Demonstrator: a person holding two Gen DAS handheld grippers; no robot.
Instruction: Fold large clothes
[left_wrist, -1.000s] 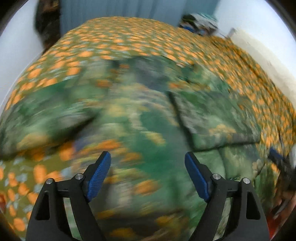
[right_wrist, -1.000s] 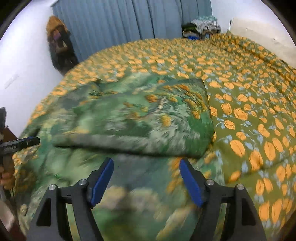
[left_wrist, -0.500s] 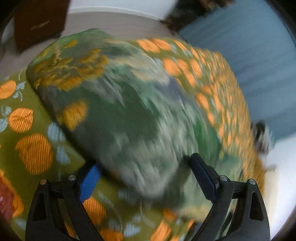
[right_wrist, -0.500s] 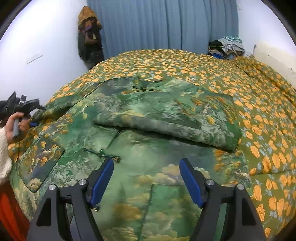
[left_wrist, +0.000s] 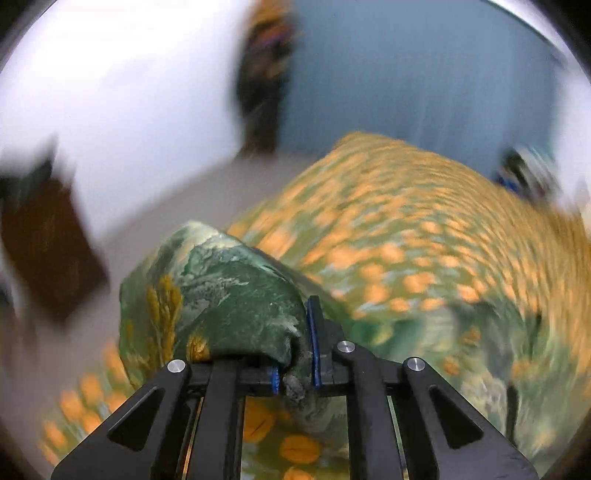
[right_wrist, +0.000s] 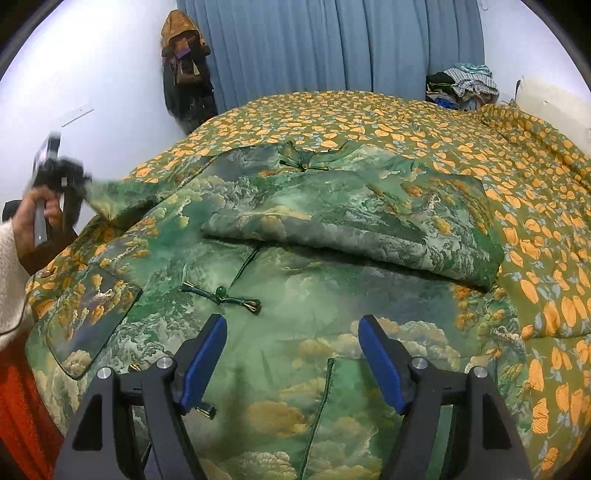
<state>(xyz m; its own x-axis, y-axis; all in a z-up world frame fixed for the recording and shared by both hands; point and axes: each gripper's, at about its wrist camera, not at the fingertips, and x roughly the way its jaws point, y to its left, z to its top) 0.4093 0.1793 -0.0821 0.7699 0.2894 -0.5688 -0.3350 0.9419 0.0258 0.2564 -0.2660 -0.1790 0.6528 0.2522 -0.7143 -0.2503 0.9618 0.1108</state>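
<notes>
A large green padded jacket (right_wrist: 303, 302) with a landscape print lies spread on the bed; its right sleeve (right_wrist: 369, 225) is folded across the chest. My left gripper (left_wrist: 295, 363) is shut on the end of the left sleeve (left_wrist: 229, 295) and holds it lifted off the bed. It also shows in the right wrist view (right_wrist: 70, 184), at the far left, with the sleeve (right_wrist: 114, 192) stretched out from it. My right gripper (right_wrist: 291, 354) is open and empty, hovering over the jacket's lower front near a knot button (right_wrist: 221, 291).
The bed (right_wrist: 480, 140) has an olive cover with orange leaves. Blue curtains (right_wrist: 332, 48) hang behind it. A dark coat (right_wrist: 186, 70) hangs in the corner. A pile of clothes (right_wrist: 461, 86) sits at the back right. A brown cabinet (left_wrist: 48, 251) stands at left.
My left gripper has closed on the left sleeve end and lifted it up off the bed. My right gripper has stayed open and drawn back slightly over the jacket.
</notes>
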